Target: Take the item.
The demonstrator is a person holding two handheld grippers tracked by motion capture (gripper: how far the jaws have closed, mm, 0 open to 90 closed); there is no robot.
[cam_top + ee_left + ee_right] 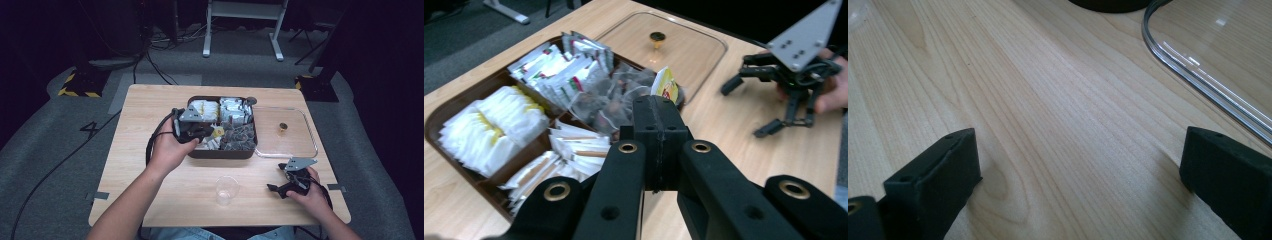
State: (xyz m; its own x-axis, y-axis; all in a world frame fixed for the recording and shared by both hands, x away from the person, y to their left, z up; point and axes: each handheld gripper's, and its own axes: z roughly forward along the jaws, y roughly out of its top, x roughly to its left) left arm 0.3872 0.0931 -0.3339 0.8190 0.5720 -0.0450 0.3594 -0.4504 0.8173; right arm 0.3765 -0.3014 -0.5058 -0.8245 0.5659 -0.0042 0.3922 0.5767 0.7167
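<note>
A dark brown compartment tray point(220, 154) holds white-and-yellow sachets point(494, 125), green-and-white packets point(559, 65), dark tea bags point(609, 100) and paper sticks point(574, 150). My left gripper point(210, 131) hovers over the tray's front middle, shut on a small yellow sachet point(665, 85) that pokes up past the closed jaw tips point(658, 107). My right gripper point(278, 177) rests low at the table's front right, open, with bare wood between its fingers point(1078, 155). It also appears in the left gripper view, far right point(749, 107).
A clear plastic lid point(305, 147) with a gold knob point(283, 127) lies flat just right of the tray; its rim point(1198, 75) runs ahead of my right gripper. A clear plastic cup point(226, 189) stands near the front edge, between my two hands.
</note>
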